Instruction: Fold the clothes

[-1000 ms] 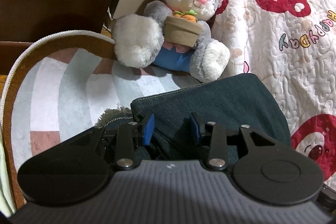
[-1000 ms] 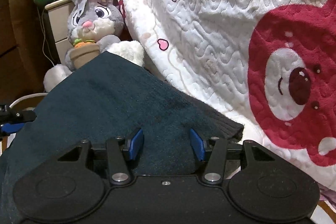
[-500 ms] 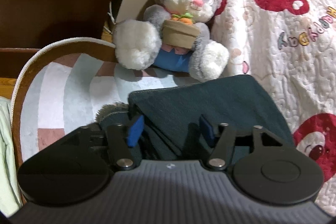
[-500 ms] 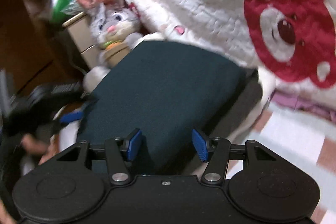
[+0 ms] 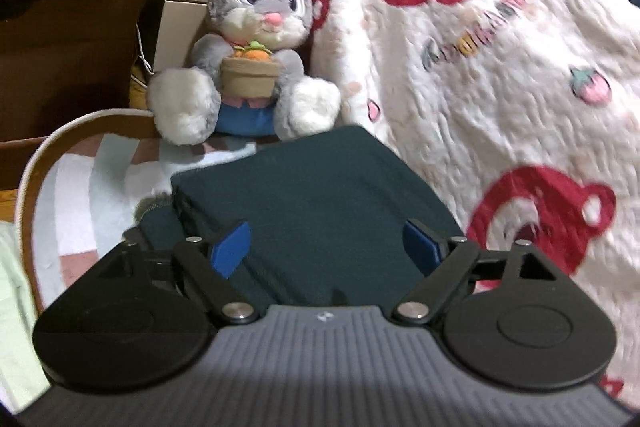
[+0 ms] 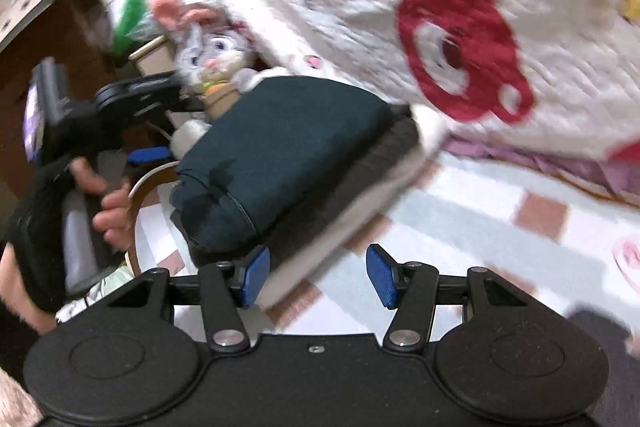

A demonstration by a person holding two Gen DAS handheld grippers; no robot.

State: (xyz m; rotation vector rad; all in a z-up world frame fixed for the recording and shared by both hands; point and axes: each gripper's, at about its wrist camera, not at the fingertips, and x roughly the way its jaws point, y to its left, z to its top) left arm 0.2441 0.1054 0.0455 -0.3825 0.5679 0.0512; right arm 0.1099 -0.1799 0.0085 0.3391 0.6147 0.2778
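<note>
Left hand-held gripper (image 5: 327,245): jaws spread wide, nothing between the pads, poised just over the near edge of the jeans (image 5: 320,195). Jeans lie ahead of it as a neat dark rectangle, layered edges showing at its left, so they look folded already; whether more folds are meant, can't tell. Wide spread w/ nothing pinched fits either a let-go or a reach for the near hem. Beyond the jeans sits a plush bunny (image 5: 256,39); to the right a quilt (image 5: 500,75) w/ red bears hangs down, prob. off a bed. Rug (image 5: 80,187) w/ pale stripes is under the jeans, at the gripper's left.

Right wrist view, blurred: right hand-held gripper (image 6: 316,277) is also well open and empty, held off the pile, near corner of the stack just past its left pad, bare rug (image 6: 460,227) ahead of its right pad. Standing clear like this gives room to see the whole pile.

What this view adds: jeans (image 6: 280,151) lie on top of a darker grey layer and a white one, i.e. a stack, hidden from the left cam. It also shows a hand (image 6: 108,199) gripping the left tool's handle at far left. Left view alone gives the fold edges sharp.
</note>
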